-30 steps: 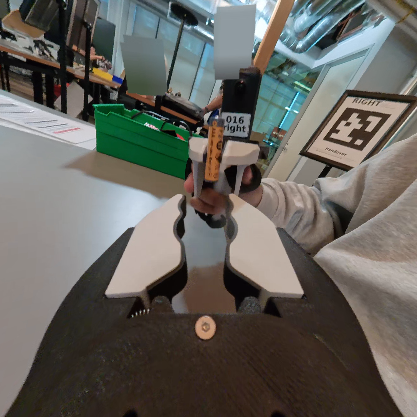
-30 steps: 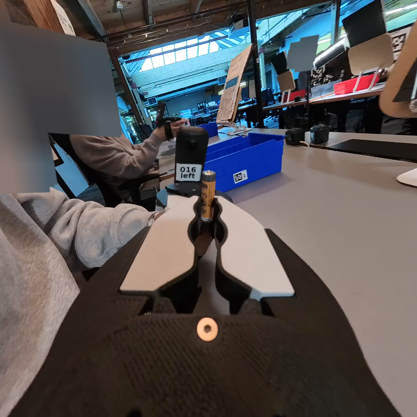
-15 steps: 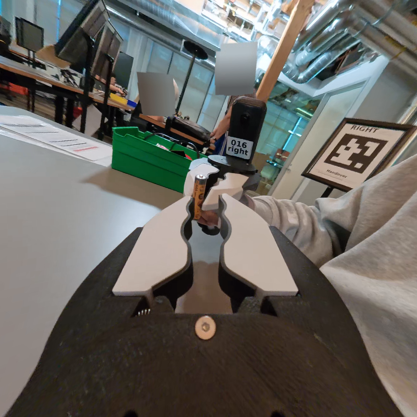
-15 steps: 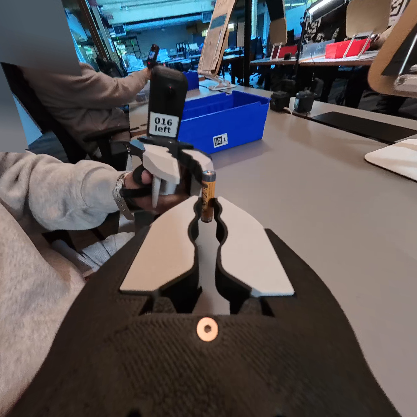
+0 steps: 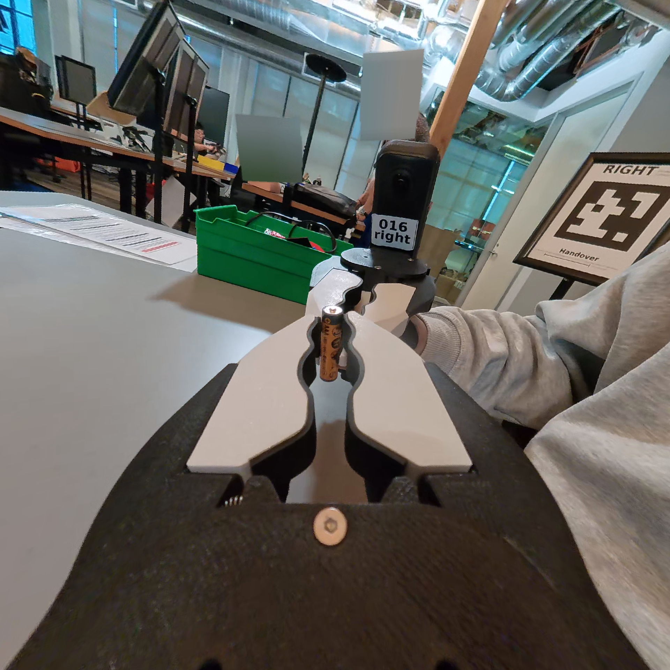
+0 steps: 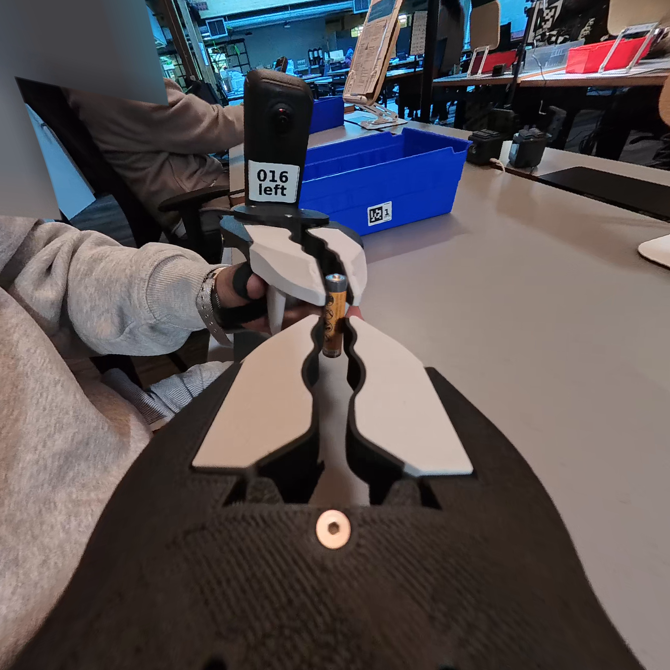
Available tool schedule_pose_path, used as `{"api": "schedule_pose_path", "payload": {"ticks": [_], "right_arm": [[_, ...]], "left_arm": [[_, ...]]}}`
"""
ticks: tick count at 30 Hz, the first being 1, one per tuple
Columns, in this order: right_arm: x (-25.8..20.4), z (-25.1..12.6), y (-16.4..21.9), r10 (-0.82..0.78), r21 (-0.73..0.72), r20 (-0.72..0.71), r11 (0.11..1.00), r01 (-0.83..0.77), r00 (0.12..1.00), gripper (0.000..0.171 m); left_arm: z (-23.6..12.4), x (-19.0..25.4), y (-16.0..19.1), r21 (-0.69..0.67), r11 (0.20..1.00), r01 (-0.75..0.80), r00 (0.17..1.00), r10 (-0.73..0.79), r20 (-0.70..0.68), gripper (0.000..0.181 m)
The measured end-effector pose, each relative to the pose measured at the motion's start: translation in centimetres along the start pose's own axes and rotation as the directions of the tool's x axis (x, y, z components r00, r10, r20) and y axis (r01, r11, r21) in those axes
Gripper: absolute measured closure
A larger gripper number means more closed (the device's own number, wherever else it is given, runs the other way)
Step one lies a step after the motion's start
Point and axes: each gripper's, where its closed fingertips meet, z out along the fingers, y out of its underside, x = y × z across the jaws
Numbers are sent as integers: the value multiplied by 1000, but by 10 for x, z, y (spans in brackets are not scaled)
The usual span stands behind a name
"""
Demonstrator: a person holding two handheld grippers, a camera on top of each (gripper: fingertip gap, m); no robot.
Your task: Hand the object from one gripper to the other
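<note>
Here's the exchange point! The battery (image 5: pixel 331 348) stands upright in the air, over the table (image 5: pixel 108 362) close to the edge on the person's side, with both tools meeting on it nose to nose.

The right claw (image 6: pixel 333 321) has its jaws clamped on the battery's lower half, the bottom end poking out just below the tips. That's the grip carrying it right now.

The left claw (image 5: pixel 330 322) comes in from the opposite side, jaws flanking the upper half with the metal cap showing just above them. They sit very close to the casing, but whether they are actually pressing on it or only bracketing it, I cannot tell from either view.

How will this thing handle? Small, stiff, light for these jaws, no danger of crushing it. The trouble is that it is a smooth, round cylinder: it looks slippery, and a pinch off its centre line could roll it or squirt it out sideways. The scalloped notches in the jaws look like the place to seat it, square across the body, not on the cap.

My read: the receiving side should bite firmly on that free upper section before the giving side lets go. If it drops, expect it to bounce and roll across the table.
</note>
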Motion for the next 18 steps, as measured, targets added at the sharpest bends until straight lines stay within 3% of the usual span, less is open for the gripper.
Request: {"api": "schedule_pose_path", "payload": {"ticks": [10,18], "right_arm": [[2,0,0,-8,29,0,1000,8,1000,159],[20,2,13,8,67,-24,998,-6,1000,107]], "left_arm": [[0,-1,0,-12,999,-34,999,34,17,172],[-10,-12,-8,16,1000,-25,998,24,55,172]]}}
